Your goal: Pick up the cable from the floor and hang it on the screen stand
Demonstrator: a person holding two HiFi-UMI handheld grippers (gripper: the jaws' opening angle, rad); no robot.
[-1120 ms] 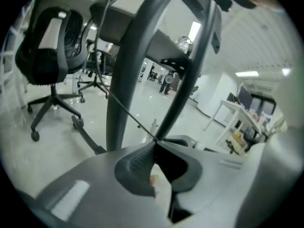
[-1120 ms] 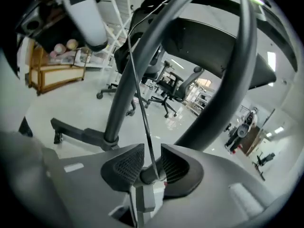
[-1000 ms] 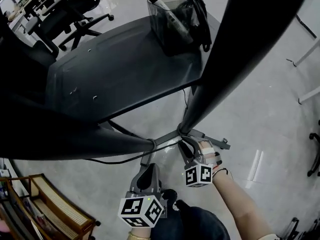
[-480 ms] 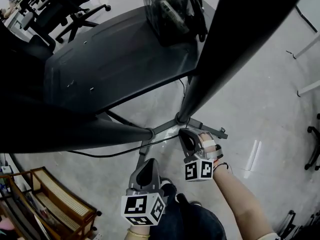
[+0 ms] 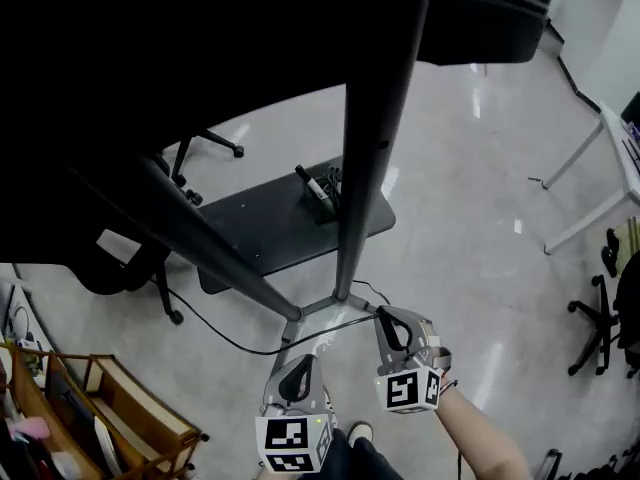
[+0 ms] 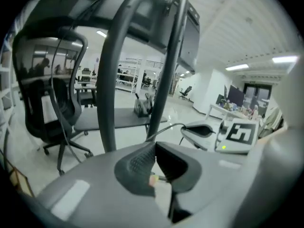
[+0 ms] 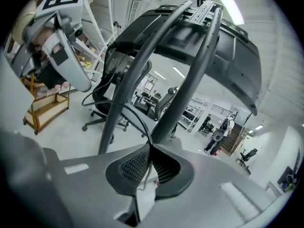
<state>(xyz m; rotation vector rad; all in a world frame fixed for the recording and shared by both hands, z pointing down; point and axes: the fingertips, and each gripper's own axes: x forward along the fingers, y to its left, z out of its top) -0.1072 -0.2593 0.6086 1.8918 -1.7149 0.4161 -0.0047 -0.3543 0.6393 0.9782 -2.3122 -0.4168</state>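
Observation:
The black cable [image 5: 232,344] trails over the floor from the left and rises to my right gripper [image 5: 386,317], beside the foot of the screen stand [image 5: 365,168]. In the right gripper view the cable [image 7: 137,122] arcs down into the pinch of my right gripper [image 7: 150,150]. Its jaws are closing and the pads press on the cable. My left gripper [image 5: 298,364] is lower left of it, and its jaws [image 6: 154,148] meet with nothing between them. The left gripper view shows the right gripper [image 6: 205,129] with the cable [image 6: 166,129] leading to it.
The stand's low dark shelf [image 5: 262,236] carries a box of items [image 5: 322,193]. Office chairs [image 5: 130,258] stand at the left, another chair [image 5: 600,318] at the right. A wooden rack [image 5: 110,423] is at lower left, white table legs [image 5: 590,178] at right. A person [image 7: 219,134] stands far off.
The head view has pulled up and back from the stand's base. My right gripper's jaws have come together on the cable, and its near end now hangs above the floor.

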